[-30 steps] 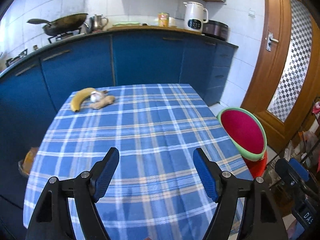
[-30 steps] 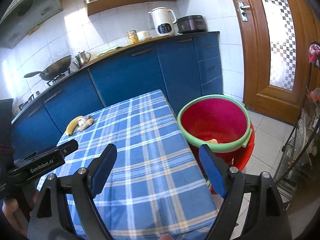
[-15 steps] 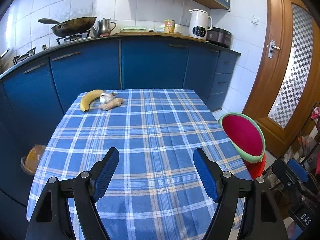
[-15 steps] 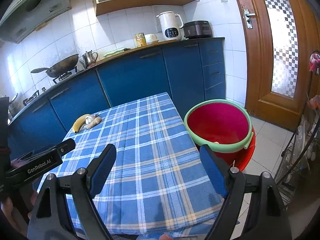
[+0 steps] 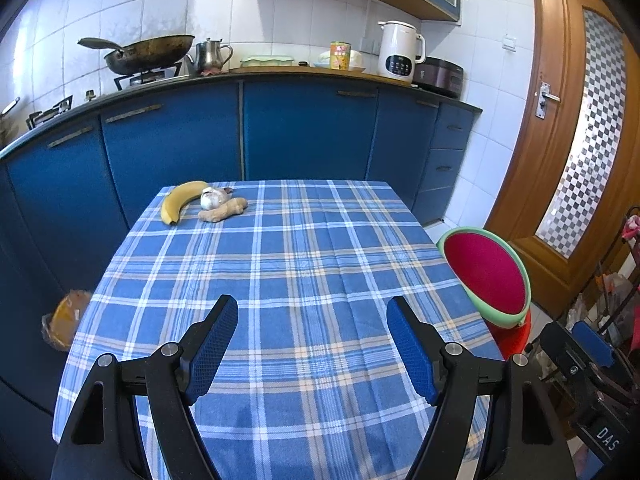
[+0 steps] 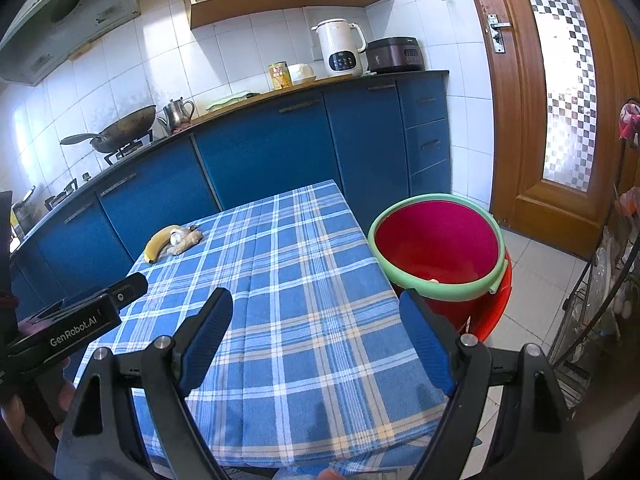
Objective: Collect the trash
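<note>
Beside the checked table [image 6: 304, 320] – a red bucket [image 6: 436, 236], something small inside.

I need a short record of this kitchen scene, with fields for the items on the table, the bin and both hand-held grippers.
table: blue checked tablecloth
items, far left corner: yellow banana, white garlic bulb, beige ginger root, close together
bin: red plastic bucket with green rim, on the floor beside the table's right edge
left hand-held gripper: open, holds nothing, above the near end of the cloth
right hand-held gripper: open, holds nothing
</note>
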Action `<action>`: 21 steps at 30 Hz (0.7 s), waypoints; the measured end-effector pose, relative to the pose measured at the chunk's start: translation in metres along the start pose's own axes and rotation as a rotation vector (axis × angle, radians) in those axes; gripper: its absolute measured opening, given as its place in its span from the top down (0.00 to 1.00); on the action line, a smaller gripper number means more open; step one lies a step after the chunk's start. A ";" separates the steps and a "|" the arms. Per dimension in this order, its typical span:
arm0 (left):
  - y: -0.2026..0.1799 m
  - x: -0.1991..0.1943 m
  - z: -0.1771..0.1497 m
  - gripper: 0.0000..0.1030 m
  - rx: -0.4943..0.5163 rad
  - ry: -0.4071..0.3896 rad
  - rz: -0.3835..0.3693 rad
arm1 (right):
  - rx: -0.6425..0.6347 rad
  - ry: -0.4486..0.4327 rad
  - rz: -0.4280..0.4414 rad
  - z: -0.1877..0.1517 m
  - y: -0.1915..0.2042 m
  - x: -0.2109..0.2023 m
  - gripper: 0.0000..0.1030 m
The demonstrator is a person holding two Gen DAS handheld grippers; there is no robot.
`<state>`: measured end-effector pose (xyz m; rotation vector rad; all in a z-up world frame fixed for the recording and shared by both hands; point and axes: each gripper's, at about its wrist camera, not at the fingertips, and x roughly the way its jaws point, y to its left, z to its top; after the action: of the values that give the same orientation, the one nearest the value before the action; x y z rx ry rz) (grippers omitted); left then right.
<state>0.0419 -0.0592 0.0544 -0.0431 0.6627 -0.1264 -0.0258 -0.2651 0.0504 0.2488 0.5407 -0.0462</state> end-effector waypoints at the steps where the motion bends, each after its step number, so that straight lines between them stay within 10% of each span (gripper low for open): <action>1: 0.000 0.000 0.000 0.24 -0.001 0.000 0.001 | 0.000 0.000 0.000 0.000 0.000 0.000 0.18; 21: 0.001 0.001 0.000 0.24 -0.008 0.003 0.000 | 0.000 0.001 0.000 0.001 0.000 0.000 0.18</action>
<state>0.0426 -0.0583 0.0539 -0.0501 0.6663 -0.1237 -0.0252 -0.2656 0.0506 0.2494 0.5419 -0.0457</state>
